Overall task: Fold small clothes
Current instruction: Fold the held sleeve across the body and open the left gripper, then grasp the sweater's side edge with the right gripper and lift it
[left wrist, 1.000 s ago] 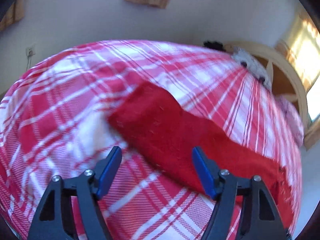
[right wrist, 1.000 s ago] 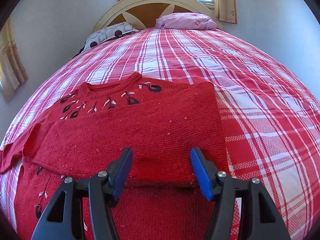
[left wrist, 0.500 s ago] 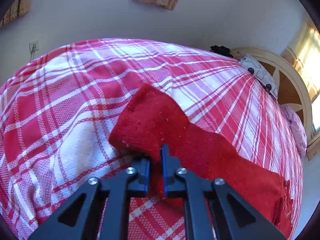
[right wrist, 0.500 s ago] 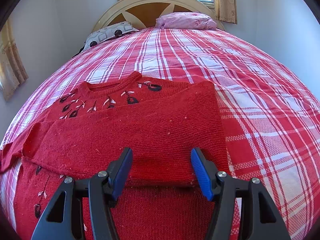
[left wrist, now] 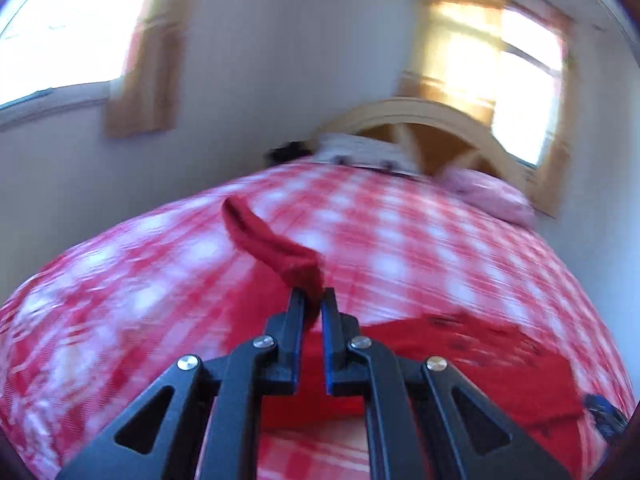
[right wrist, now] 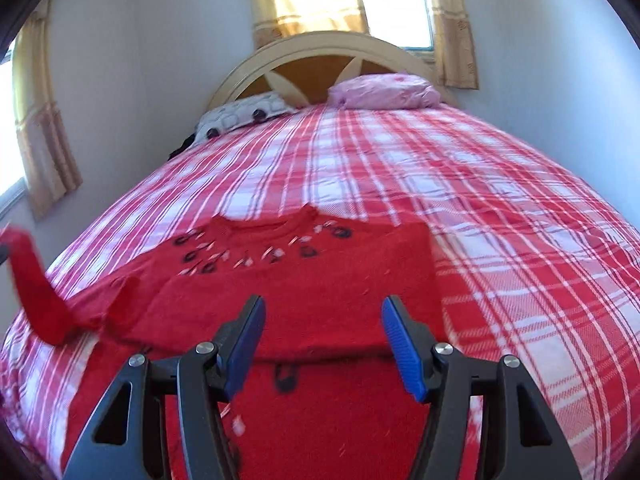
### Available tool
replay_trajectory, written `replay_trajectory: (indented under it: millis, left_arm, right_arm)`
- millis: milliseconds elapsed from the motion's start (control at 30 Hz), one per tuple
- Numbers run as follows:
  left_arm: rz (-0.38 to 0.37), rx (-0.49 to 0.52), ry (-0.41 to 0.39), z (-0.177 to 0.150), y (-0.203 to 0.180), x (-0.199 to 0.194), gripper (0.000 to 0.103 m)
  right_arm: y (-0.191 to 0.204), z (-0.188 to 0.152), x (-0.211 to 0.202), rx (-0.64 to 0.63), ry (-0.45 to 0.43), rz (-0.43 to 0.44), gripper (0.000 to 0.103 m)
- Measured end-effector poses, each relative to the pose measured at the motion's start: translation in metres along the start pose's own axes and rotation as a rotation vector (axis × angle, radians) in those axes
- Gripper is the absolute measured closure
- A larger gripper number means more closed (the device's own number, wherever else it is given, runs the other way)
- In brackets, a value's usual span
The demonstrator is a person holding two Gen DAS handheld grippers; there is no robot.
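counts: one red knitted sweater [right wrist: 304,280] with dark and white embroidery below the neckline; one bed with a red-and-white plaid bedspread [right wrist: 460,184]; two pillows, one pink [right wrist: 384,92], one white with dark spots [right wrist: 244,114]; one arched cream wooden headboard [right wrist: 320,46].
left gripper [left wrist: 311,300]: clenched, jaws almost together, pinching the end of the sweater's red sleeve [left wrist: 266,242].
sleeve: raised off the bedspread; runs up and away from the left fingertips in left wrist view, at far left edge in right wrist view.
right gripper [right wrist: 322,346]: released, blue pads [right wrist: 402,354] wide apart, holding nothing; contact with the fabric can't be told.
sweater vs right gripper: lies flat on the bedspread just ahead of and under the spread jaws; one sleeve folded across its body, neckline toward the headboard.
left view: heavy motion blur.
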State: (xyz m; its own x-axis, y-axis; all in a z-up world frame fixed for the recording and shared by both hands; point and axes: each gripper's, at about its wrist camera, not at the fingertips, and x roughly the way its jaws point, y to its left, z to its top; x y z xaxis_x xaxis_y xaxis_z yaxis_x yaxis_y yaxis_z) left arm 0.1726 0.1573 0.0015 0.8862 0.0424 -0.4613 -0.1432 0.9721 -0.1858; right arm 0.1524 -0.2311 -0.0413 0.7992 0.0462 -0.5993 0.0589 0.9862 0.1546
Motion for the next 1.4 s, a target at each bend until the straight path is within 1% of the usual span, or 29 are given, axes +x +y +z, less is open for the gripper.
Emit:
replay_trajectory:
  millis: [100, 167, 233, 300, 367, 433, 467, 500, 533, 567, 600, 633, 667, 733, 767, 800, 867, 933, 1000, 1033, 1100, 1167, 1200, 1233, 1267, 1333, 1367, 1400]
  left_arm:
    - [-0.118, 0.094, 0.028, -0.02, -0.059, 0.002, 0.095]
    - [-0.184, 0.159, 0.086, -0.044, -0.097, 0.012, 0.095]
    - [-0.217, 0.215, 0.142, -0.068, -0.124, 0.023, 0.094]
    - [-0.223, 0.279, 0.198, -0.093, -0.144, 0.032, 0.091]
    - [-0.224, 0.325, 0.266, -0.115, -0.153, 0.045, 0.09]
    - [-0.224, 0.353, 0.357, -0.13, -0.153, 0.056, 0.09]
    - [-0.231, 0.352, 0.385, -0.133, -0.152, 0.053, 0.09]
    - [-0.243, 0.342, 0.394, -0.134, -0.151, 0.048, 0.089]
    - [-0.262, 0.327, 0.394, -0.131, -0.146, 0.04, 0.082]
    - [-0.282, 0.308, 0.384, -0.126, -0.133, 0.029, 0.064]
    - [-0.286, 0.289, 0.368, -0.121, -0.122, 0.02, 0.052]
    - [-0.28, 0.267, 0.342, -0.118, -0.113, 0.012, 0.03]
    - [-0.265, 0.241, 0.301, -0.114, -0.101, 0.003, 0.024]
    - [-0.222, 0.22, 0.254, -0.107, -0.086, -0.005, 0.024]
    - [-0.186, 0.215, 0.236, -0.101, -0.074, -0.01, 0.024]
    - [-0.155, 0.206, 0.228, -0.097, -0.068, -0.01, 0.024]
    - [-0.105, 0.168, 0.232, -0.09, -0.05, -0.008, 0.024]
    - [-0.08, 0.109, 0.243, -0.084, -0.029, -0.004, 0.024]
    - [-0.051, 0.043, 0.247, -0.079, -0.007, -0.004, 0.024]
    - [-0.041, 0.021, 0.246, -0.079, 0.001, -0.003, 0.024]
    - [-0.023, -0.019, 0.238, -0.078, 0.016, -0.004, 0.024]
    - [-0.002, -0.05, 0.24, -0.077, 0.029, -0.003, 0.024]
    - [0.003, -0.06, 0.244, -0.078, 0.032, 0.001, 0.024]
    - [0.006, -0.073, 0.251, -0.079, 0.036, 0.002, 0.024]
    - [0.006, -0.087, 0.259, -0.081, 0.041, 0.004, 0.024]
    - [0.003, -0.112, 0.276, -0.083, 0.048, 0.008, 0.024]
    - [-0.002, -0.128, 0.288, -0.085, 0.049, 0.01, 0.024]
    - [-0.008, -0.136, 0.295, -0.086, 0.052, 0.01, 0.024]
  right_arm:
    - [0.002, -0.01, -0.007, 0.031, 0.026, 0.037, 0.041]
    - [0.001, -0.018, -0.008, 0.055, 0.046, 0.049, 0.041]
    - [-0.002, -0.029, -0.009, 0.077, 0.074, 0.055, 0.041]
    - [-0.005, -0.039, -0.008, 0.099, 0.103, 0.063, 0.041]
    - [-0.008, -0.046, -0.009, 0.116, 0.124, 0.072, 0.041]
    - [-0.009, -0.051, -0.01, 0.133, 0.14, 0.088, 0.041]
    - [-0.009, -0.052, -0.01, 0.141, 0.145, 0.104, 0.041]
    - [-0.008, -0.051, -0.012, 0.149, 0.143, 0.121, 0.041]
    - [-0.006, -0.05, -0.013, 0.158, 0.139, 0.141, 0.041]
    - [-0.004, -0.045, -0.014, 0.169, 0.132, 0.175, 0.041]
    - [0.0, -0.041, -0.014, 0.174, 0.125, 0.208, 0.041]
    - [0.005, -0.036, -0.014, 0.173, 0.12, 0.235, 0.041]
    - [0.011, -0.031, -0.011, 0.17, 0.118, 0.264, 0.041]
    - [0.029, -0.021, -0.003, 0.158, 0.127, 0.326, 0.041]
    - [0.04, -0.018, 0.004, 0.144, 0.135, 0.353, 0.041]
    - [0.056, -0.015, 0.015, 0.115, 0.15, 0.385, 0.041]
    - [0.083, -0.013, 0.038, 0.069, 0.192, 0.411, 0.041]
    - [0.101, -0.014, 0.059, 0.061, 0.23, 0.41, 0.041]
    - [0.115, -0.016, 0.08, 0.052, 0.26, 0.382, 0.041]
    - [0.122, -0.018, 0.09, 0.046, 0.278, 0.368, 0.041]
    - [0.131, -0.021, 0.106, 0.04, 0.314, 0.368, 0.041]
    - [0.142, -0.022, 0.107, -0.004, 0.287, 0.349, 0.043]
    - [0.147, -0.023, 0.106, -0.035, 0.284, 0.344, 0.054]
    - [0.15, -0.024, 0.107, -0.06, 0.289, 0.341, 0.069]
    - [0.154, -0.024, 0.108, -0.084, 0.299, 0.329, 0.074]
    - [0.156, -0.023, 0.109, -0.122, 0.298, 0.307, 0.092]
    - [0.156, -0.021, 0.108, -0.13, 0.3, 0.308, 0.095]
    - [0.157, -0.018, 0.105, -0.136, 0.3, 0.31, 0.095]
